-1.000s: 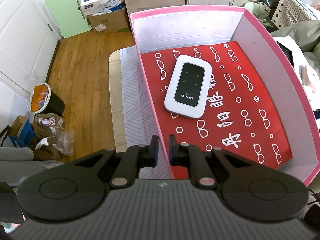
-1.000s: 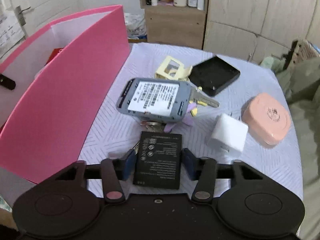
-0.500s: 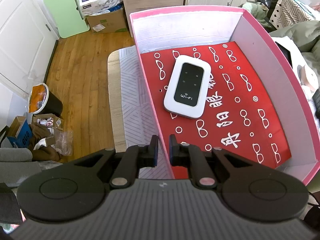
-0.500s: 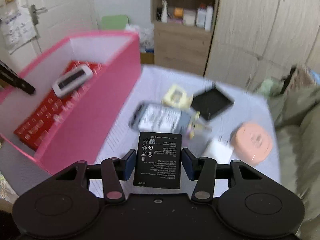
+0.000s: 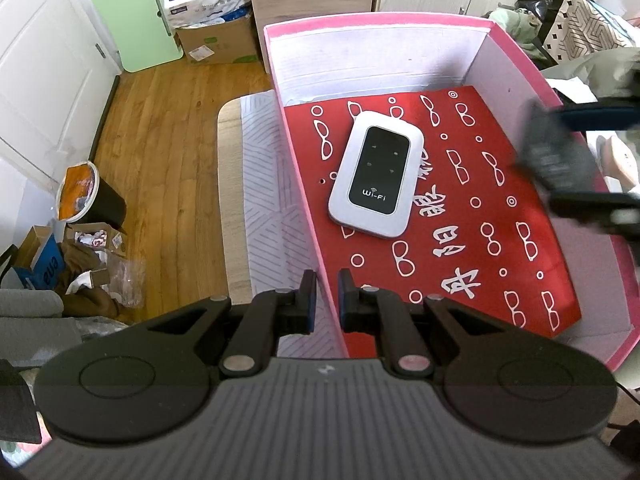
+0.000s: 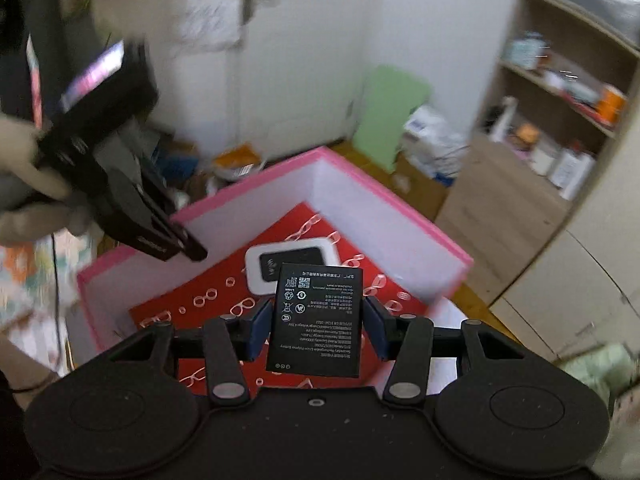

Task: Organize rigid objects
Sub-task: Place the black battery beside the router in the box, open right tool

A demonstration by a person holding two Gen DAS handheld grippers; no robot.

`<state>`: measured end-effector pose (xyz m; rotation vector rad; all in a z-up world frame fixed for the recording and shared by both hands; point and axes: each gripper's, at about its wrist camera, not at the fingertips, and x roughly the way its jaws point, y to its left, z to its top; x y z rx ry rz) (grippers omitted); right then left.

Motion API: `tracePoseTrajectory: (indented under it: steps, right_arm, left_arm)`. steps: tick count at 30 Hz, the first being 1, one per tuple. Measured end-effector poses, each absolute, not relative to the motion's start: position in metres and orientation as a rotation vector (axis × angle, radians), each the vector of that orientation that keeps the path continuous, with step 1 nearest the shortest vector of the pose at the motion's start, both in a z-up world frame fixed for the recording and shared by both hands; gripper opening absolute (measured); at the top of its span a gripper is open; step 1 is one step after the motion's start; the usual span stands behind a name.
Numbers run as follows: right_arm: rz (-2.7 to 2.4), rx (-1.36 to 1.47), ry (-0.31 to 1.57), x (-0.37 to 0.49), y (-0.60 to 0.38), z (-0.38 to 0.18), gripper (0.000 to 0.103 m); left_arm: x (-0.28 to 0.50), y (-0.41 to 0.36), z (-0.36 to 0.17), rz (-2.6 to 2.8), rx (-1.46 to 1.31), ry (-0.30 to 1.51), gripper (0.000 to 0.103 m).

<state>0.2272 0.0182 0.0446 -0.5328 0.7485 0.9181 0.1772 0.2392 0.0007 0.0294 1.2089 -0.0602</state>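
Right gripper [image 6: 316, 332]: jaws pinching battery [image 6: 318, 316] above pink box [image 6: 384, 216] | Left gripper [image 5: 325, 300]: jaws nearly together astride box wall, probably gripping it | Wi-Fi router [image 5: 376, 174] boxed ahead | battery not yet placed

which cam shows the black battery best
The right wrist view: the battery sits sharp and centred in the right gripper, label readable. The left wrist view shows only a dark blur at its right edge.

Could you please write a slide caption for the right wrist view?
Right gripper carries a flat black battery over the pink cardboard box holding a white Wi-Fi router.
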Motion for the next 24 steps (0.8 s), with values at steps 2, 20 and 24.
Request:
tracePoseTrajectory:
  steps: [2,20,24]
  right_arm:
    - [0.939,-0.599,0.791,0.240,0.040,0.031,0.055]
    - [1.097,-1.056,0.930,0.289,0.133,-0.041,0.054]
    - [1.140,-1.097,0.878,0.288,0.136,-0.039,0.059]
  left_arm:
    - [0.178,0.240,0.001,-0.060,0.025,1.211,0.009]
    - [0.176,0.246,0.000,-0.090,-0.011,1.200,0.011]
    - [0.176,0.246,0.000,-0.094,-0.012,1.199,0.011]
